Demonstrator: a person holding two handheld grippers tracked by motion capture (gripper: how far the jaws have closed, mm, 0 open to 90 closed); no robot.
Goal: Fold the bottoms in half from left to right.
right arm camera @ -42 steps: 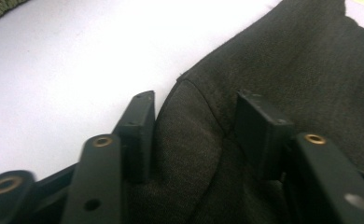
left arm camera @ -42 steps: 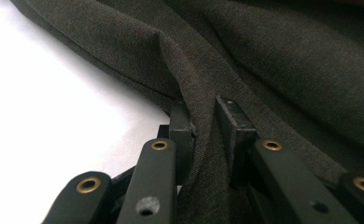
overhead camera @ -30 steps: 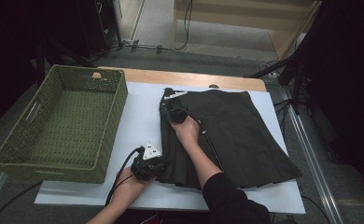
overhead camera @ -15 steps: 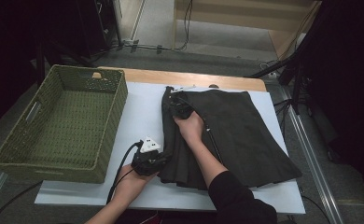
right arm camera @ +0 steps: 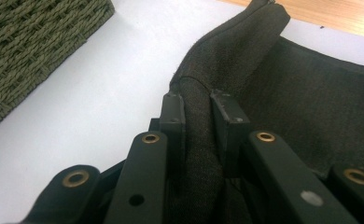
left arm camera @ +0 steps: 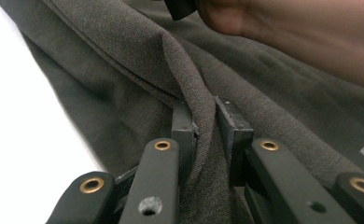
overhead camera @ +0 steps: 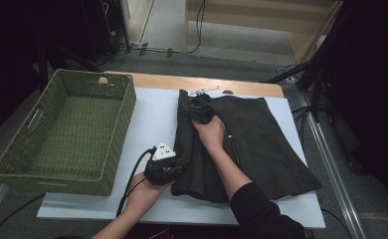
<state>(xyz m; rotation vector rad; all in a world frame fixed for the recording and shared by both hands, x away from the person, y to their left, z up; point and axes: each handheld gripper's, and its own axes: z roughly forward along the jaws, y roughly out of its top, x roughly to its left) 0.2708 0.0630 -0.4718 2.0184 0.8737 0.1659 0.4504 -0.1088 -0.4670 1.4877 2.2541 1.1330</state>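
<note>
The left gripper (left arm camera: 203, 123) is clamped on a fold of the dark skirt (overhead camera: 261, 144). The right gripper (right arm camera: 201, 116) pinches its edge near the green basket (overhead camera: 57, 129). No writing can be read.

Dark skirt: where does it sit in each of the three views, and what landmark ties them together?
High view: dark skirt spread right of centre on the white sheet.
Left gripper view: a raised fold runs between the jaws.
Right gripper view: folded edge pinched between the jaws, cloth extending right.
Shared landmark: the white sheet.

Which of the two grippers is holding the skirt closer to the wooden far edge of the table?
The right gripper, pinching the skirt at its far end; the left gripper grips near the front.
</note>
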